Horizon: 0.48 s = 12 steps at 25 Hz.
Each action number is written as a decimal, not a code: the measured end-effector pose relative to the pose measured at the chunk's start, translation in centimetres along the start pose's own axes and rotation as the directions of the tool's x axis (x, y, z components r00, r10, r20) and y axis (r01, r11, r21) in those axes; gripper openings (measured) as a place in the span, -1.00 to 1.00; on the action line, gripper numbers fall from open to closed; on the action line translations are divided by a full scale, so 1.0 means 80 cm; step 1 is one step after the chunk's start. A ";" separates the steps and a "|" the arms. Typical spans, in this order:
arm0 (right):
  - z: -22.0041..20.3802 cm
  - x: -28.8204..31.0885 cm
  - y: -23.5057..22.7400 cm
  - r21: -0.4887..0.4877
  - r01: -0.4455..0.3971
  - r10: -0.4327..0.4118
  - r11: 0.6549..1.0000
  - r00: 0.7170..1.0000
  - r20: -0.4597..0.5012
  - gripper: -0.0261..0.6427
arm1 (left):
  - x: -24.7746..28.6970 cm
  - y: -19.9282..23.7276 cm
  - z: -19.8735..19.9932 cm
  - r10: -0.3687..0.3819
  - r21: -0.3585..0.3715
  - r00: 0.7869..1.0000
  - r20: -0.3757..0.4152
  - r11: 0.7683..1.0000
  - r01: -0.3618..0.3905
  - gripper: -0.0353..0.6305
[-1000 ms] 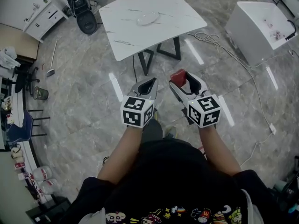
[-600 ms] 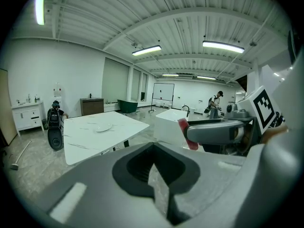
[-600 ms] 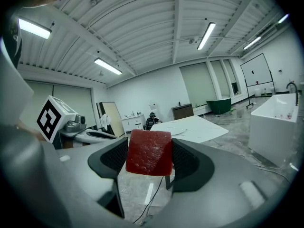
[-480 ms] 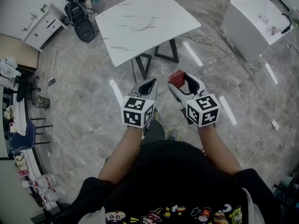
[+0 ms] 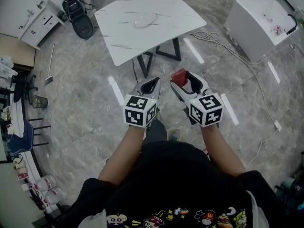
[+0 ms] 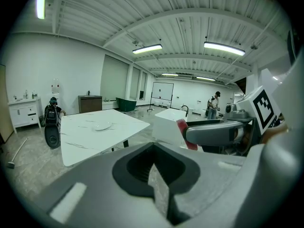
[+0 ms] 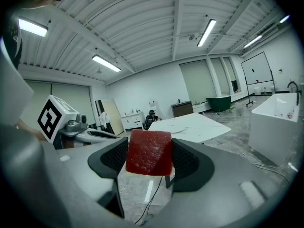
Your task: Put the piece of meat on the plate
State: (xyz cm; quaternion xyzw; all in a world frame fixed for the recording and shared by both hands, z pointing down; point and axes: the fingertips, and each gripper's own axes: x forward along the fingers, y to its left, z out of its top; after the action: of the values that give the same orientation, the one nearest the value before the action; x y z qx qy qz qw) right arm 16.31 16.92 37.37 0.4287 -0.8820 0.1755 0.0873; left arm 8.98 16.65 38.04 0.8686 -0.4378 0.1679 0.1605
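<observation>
Little has shifted this past second. The fingers of my right gripper (image 5: 182, 81) stay clamped on the piece of meat (image 7: 148, 152), and my left gripper (image 5: 148, 86) is closed, empty. The plate (image 5: 145, 19) waits mid-tabletop (image 5: 175, 13), well ahead, so the carry remains.

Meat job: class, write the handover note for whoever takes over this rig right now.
Right gripper: jaws shut on the piece of meat, held above the floor.
Left gripper: jaws together, nothing in them.
Plate: nothing on it, on the white table some way ahead.
Done: meat picked up.
Left: carry it to the table and set it on the plate.
</observation>
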 end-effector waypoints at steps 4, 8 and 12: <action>0.006 0.035 -0.005 0.009 0.008 -0.008 1.000 1.000 -0.013 0.02 | 0.013 0.030 0.007 -0.010 -0.005 1.000 -0.005 1.000 0.010 -0.89; 0.018 0.081 -0.010 0.023 0.021 -0.021 1.000 0.999 -0.024 0.02 | 0.030 0.073 0.019 -0.026 -0.014 1.000 -0.015 1.000 0.026 -0.89; 0.030 0.129 -0.017 0.030 0.042 -0.041 0.999 0.999 -0.032 0.02 | 0.053 0.117 0.030 -0.049 -0.016 0.998 -0.025 0.999 0.048 -0.89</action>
State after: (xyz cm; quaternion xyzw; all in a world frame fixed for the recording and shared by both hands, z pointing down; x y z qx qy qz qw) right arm 11.03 7.74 38.61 0.4453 -0.8686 0.1940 0.0982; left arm 4.05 7.35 38.98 0.8754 -0.4158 0.1716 0.1769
